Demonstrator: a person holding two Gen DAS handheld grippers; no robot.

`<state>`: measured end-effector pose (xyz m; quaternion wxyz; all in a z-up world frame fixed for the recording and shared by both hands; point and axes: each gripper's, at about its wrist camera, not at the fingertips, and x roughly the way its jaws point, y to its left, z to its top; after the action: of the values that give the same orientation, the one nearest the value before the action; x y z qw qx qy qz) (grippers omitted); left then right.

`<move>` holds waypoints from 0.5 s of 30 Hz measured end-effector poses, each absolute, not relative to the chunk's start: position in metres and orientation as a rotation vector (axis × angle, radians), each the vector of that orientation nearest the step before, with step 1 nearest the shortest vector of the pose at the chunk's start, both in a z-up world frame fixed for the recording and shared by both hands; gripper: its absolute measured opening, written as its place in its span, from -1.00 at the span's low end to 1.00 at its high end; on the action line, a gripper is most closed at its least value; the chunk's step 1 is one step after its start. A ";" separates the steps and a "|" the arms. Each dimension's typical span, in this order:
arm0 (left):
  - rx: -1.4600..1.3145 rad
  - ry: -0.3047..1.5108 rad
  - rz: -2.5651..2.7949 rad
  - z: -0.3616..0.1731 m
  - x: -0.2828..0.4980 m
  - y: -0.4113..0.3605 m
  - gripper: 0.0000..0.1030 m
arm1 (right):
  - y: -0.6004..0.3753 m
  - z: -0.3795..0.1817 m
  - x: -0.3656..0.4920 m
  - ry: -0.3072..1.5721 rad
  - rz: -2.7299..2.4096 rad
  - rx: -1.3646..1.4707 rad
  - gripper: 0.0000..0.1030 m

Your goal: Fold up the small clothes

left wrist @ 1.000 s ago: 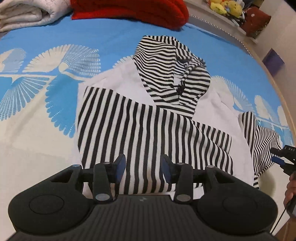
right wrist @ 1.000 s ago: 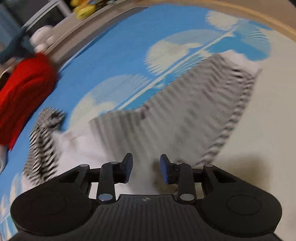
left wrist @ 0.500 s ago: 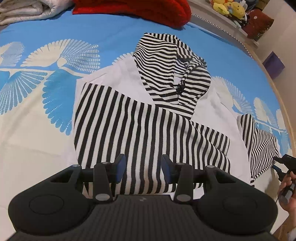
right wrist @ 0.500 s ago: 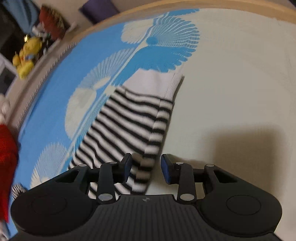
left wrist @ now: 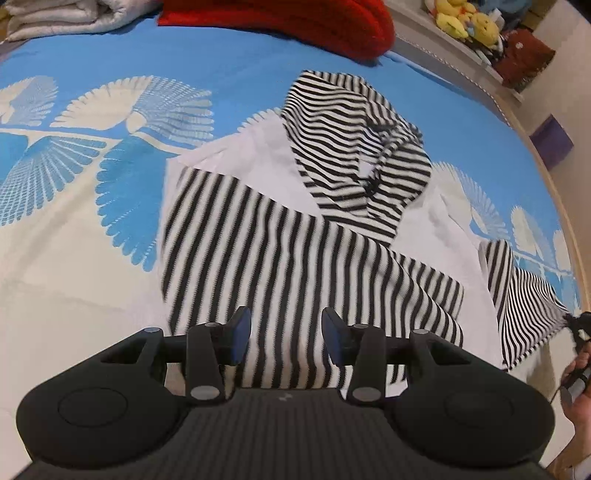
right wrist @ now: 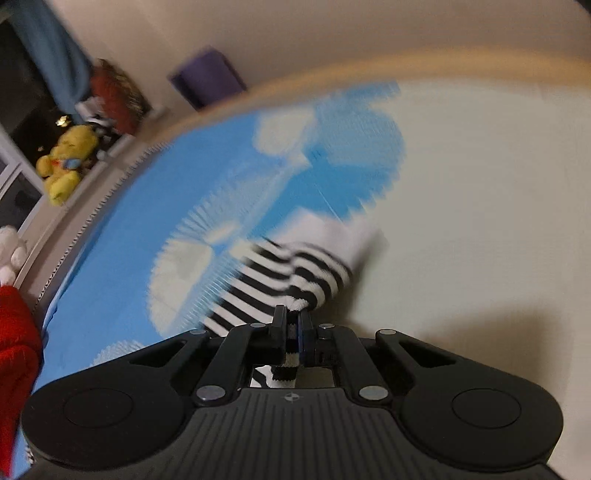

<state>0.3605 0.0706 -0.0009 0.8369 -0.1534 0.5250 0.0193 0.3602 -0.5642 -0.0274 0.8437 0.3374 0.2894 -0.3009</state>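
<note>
From the left wrist, the striped hoodie (left wrist: pixel 295 236) is being seen spread on the blue-and-white bedspread (left wrist: pixel 110 110), hood towards the red blanket (left wrist: pixel 295 18), one sleeve folded across the white body. The left gripper (left wrist: pixel 286 332) is being held over the hem, its blue pads standing apart with nothing pinched between them. At the right edge the other sleeve (left wrist: pixel 524 306) is being pulled taut by the right gripper (left wrist: pixel 580 325), carried in a hand (left wrist: pixel 581 387).

From the right wrist, blurred, the sleeve's cuff end (right wrist: pixel 295 280) is being pinched between jaws just pressed together, the striped cloth (right wrist: pixel 291 338) clamped fast.
</note>
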 end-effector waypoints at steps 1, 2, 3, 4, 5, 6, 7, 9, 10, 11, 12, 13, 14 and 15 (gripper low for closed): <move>-0.336 1.108 0.049 0.001 0.361 0.075 -0.09 | -0.550 -0.013 0.365 0.592 -0.628 0.635 -0.91; -0.352 1.102 0.057 0.003 0.361 0.081 -0.09 | -0.532 0.004 0.369 0.562 -0.608 0.546 -0.91; -0.364 1.097 0.063 0.005 0.361 0.086 -0.09 | -0.510 0.021 0.372 0.522 -0.566 0.464 -0.91; -0.379 1.088 0.070 0.009 0.362 0.093 -0.09 | -0.485 0.038 0.374 0.482 -0.508 0.387 -0.91; -0.391 1.078 0.079 0.013 0.362 0.100 -0.09 | -0.454 0.056 0.374 0.439 -0.428 0.309 -0.91; -0.401 1.068 0.088 0.016 0.362 0.107 -0.09 | -0.422 0.072 0.371 0.395 -0.337 0.244 -0.91; -0.414 1.057 0.101 0.020 0.362 0.114 -0.09 | -0.384 0.087 0.366 0.351 -0.219 0.188 -0.91; -0.447 1.040 0.128 0.025 0.361 0.130 -0.09 | -0.323 0.104 0.352 0.313 0.024 0.134 -0.90; -0.468 1.035 0.143 0.027 0.361 0.138 -0.09 | -0.292 0.108 0.344 0.325 0.163 0.134 -0.85; -0.486 1.033 0.151 0.028 0.360 0.145 -0.09 | -0.266 0.108 0.339 0.381 0.295 0.159 -0.82; -0.502 1.032 0.155 0.029 0.360 0.151 -0.09 | -0.246 0.105 0.338 0.457 0.394 0.183 -0.74; -0.516 1.032 0.156 0.029 0.359 0.155 -0.09 | -0.223 0.097 0.335 0.581 0.496 0.229 -0.61; -0.529 1.032 0.156 0.030 0.359 0.159 -0.09 | -0.207 0.088 0.333 0.691 0.555 0.263 -0.56; -0.536 1.032 0.154 0.030 0.359 0.161 -0.09 | -0.197 0.079 0.330 0.777 0.591 0.280 -0.55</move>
<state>0.3595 0.1607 0.0301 0.8328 -0.2529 0.4871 0.0728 0.3302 -0.1965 0.0790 0.8738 0.1339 0.3720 0.2830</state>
